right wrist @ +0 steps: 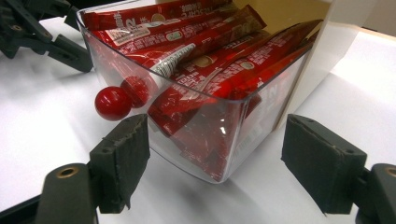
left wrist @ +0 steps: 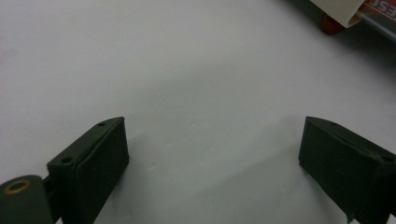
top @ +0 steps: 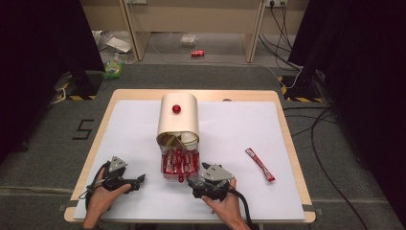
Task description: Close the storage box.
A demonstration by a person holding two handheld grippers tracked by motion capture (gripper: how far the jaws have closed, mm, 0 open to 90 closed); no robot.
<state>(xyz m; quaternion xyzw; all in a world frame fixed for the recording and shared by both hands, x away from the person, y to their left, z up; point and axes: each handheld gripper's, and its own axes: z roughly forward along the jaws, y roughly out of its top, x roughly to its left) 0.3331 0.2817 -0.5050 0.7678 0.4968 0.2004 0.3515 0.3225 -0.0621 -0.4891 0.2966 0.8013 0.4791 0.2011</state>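
A cream box [top: 178, 117] with a rounded top and a red knob [top: 176, 109] stands mid-table. Its clear drawer [top: 179, 164] is pulled out toward me and packed with red sachets [right wrist: 201, 60]. The drawer's red knob [right wrist: 113, 103] sticks out at the front. My right gripper [top: 191, 183] is open just in front of the drawer's right front corner [right wrist: 219, 154], its jaws either side of the corner without touching. My left gripper [top: 140, 178] is open over the white sheet, left of the drawer, with nothing between its fingers [left wrist: 93, 158]. One loose red sachet [top: 260, 164] lies to the right.
A white sheet [top: 230, 129] covers the wooden table [top: 143, 94]. Beyond the table, clutter and a red can [top: 197, 53] lie on the floor. Cables [top: 321, 143] trail on the right. The left gripper [right wrist: 42, 32] appears far left in the right gripper view.
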